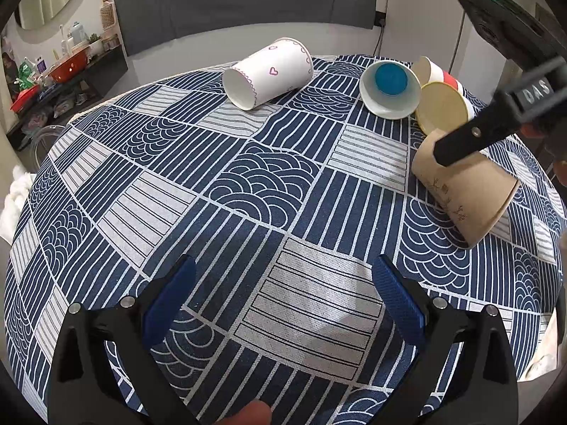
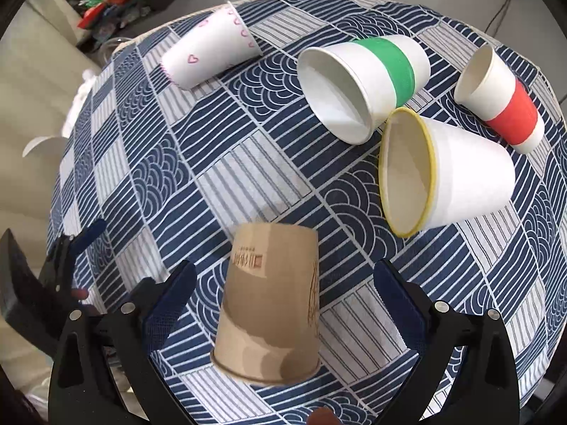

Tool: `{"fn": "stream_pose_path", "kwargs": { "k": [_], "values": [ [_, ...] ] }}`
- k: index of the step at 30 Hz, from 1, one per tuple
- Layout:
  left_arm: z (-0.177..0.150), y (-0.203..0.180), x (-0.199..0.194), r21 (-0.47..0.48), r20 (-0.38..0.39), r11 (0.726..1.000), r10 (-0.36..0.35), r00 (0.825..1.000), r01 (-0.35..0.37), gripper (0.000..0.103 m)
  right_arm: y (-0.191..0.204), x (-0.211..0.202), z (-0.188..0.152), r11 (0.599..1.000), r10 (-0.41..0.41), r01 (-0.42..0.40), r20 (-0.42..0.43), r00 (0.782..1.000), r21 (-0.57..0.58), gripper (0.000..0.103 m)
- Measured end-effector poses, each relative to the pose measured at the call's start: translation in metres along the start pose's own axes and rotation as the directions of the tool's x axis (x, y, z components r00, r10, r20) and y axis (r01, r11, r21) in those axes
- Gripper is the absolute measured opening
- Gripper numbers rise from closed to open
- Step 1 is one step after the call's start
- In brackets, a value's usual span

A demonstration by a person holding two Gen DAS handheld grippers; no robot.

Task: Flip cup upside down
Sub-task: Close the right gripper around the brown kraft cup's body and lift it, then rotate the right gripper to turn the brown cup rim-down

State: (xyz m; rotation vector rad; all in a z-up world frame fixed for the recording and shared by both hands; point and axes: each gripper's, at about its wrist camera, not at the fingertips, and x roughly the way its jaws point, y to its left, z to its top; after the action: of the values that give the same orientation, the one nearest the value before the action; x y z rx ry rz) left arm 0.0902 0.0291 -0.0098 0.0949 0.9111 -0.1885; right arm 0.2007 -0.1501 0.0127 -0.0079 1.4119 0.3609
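A brown paper cup stands upside down on the patterned tablecloth, rim down, between my right gripper's open fingers, which do not touch it. It also shows in the left wrist view, tilted by the fisheye, with the right gripper's finger across its base. My left gripper is open and empty over the near cloth, apart from the cups.
Several cups lie on their sides: a white one with pink hearts, one with a green band, a yellow-rimmed one, and one with a red band. The table's edge curves at left; shelves with clutter stand beyond.
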Motion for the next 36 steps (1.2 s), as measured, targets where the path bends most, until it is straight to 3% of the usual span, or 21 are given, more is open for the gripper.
{"fn": "stream_pose_path", "kwargs": {
  "k": [1, 2, 4, 11, 16, 22, 28, 32, 36],
  "values": [
    [0.0, 0.0, 0.001, 0.005, -0.001, 1.0, 0.004, 1.0, -0.004, 0.097, -0.003, 0.004, 0.003, 1.0, 0.011, -0.011, -0.009, 1.0, 0.019, 0.08],
    [-0.001, 0.0, 0.001, 0.005, 0.0, 1.0, 0.002, 1.0, -0.002, 0.097, -0.006, 0.007, 0.004, 0.999, 0.03, -0.029, -0.028, 0.999, 0.029, 0.05],
    [-0.001, 0.002, 0.0, -0.004, 0.0, 1.0, -0.009, 1.0, 0.009, 0.097, -0.007, 0.006, 0.003, 0.999, 0.054, -0.054, -0.026, 0.998, 0.004, 0.05],
    [-0.002, 0.003, -0.006, -0.015, 0.012, 1.0, 0.011, 1.0, -0.011, 0.097, -0.012, -0.027, -0.01, 0.991, 0.131, -0.132, 0.118, 0.984, 0.006, 0.05],
    [0.0, 0.006, -0.014, -0.046, 0.019, 0.999, 0.029, 0.999, -0.029, 0.097, 0.004, -0.045, -0.012, 0.985, 0.171, -0.156, 0.293, 0.941, -0.076, 0.05],
    [0.0, 0.007, -0.02, -0.044, 0.038, 0.996, 0.081, 0.996, -0.08, 0.097, 0.025, -0.038, -0.014, 0.981, 0.167, -0.101, 0.447, 0.879, -0.169, 0.05],
    [-0.003, 0.007, -0.017, -0.055, 0.035, 0.993, 0.111, 0.993, -0.109, 0.097, 0.044, -0.02, -0.016, 0.968, 0.141, -0.002, 0.539, 0.831, -0.25, 0.05],
    [-0.004, 0.011, -0.016, -0.086, 0.023, 0.992, 0.1, 0.995, -0.098, 0.097, 0.05, -0.014, -0.021, 0.955, 0.126, 0.068, 0.605, 0.786, -0.287, 0.05],
    [-0.005, 0.007, -0.02, -0.087, 0.034, 0.99, 0.111, 0.993, -0.108, 0.097, 0.054, -0.014, -0.032, 0.932, 0.108, 0.145, 0.637, 0.763, -0.332, 0.051]
  ]
}}
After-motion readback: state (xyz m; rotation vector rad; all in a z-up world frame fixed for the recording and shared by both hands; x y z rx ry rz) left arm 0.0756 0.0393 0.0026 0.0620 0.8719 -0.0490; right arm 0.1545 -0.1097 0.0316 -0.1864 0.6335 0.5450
